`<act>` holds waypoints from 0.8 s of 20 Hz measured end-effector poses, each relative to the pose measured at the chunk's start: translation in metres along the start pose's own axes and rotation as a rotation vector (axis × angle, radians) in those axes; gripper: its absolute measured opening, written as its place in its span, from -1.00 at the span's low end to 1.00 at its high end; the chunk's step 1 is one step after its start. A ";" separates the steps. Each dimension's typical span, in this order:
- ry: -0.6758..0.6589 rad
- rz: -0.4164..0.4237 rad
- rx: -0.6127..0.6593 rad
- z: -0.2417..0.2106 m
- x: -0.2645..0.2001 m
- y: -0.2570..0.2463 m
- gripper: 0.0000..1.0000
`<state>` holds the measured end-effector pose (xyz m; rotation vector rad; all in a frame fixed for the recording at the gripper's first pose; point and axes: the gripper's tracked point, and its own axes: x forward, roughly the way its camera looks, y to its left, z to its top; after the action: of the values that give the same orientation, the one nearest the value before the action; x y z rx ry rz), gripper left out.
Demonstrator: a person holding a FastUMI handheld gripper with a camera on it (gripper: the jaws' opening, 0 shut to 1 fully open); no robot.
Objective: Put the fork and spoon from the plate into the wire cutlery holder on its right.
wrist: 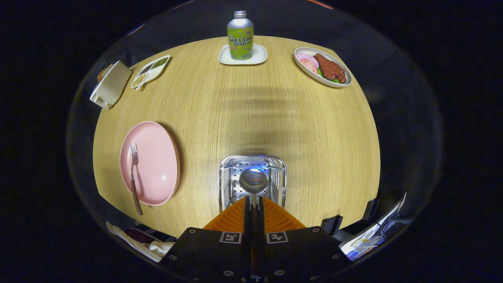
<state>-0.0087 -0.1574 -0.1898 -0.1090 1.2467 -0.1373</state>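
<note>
Gripper view: the tongs [253, 202] clench the spoon [253, 181], bowl poised just ahead over the cutlery holder [226, 177], ready for dropping in.

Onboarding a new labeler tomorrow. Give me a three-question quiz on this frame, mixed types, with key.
1. True or false: the tongs are shut on the spoon.
2. Where is the fork lying?
A. in the cutlery holder
B. on the pink plate
C. on the bare table
3. Fill in: the spoon's bowl hangs over the open top of the ______.

Key:
1. True. The handle runs between the two closed fingers.
2. B. It lies along the plate's edge farthest from the holder, handle past the rim.
3. Cutlery holder, just ahead of the fingers.
</note>
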 end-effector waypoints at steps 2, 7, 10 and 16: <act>-0.025 0.017 0.002 0.005 -0.001 0.004 -0.74; -0.166 0.037 0.065 0.029 -0.015 0.003 0.23; -0.284 -0.005 0.050 0.040 -0.030 -0.002 0.64; -0.542 0.066 0.049 0.059 -0.064 0.066 0.97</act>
<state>0.0301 -0.0813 -0.1215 -0.0570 0.7049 -0.0733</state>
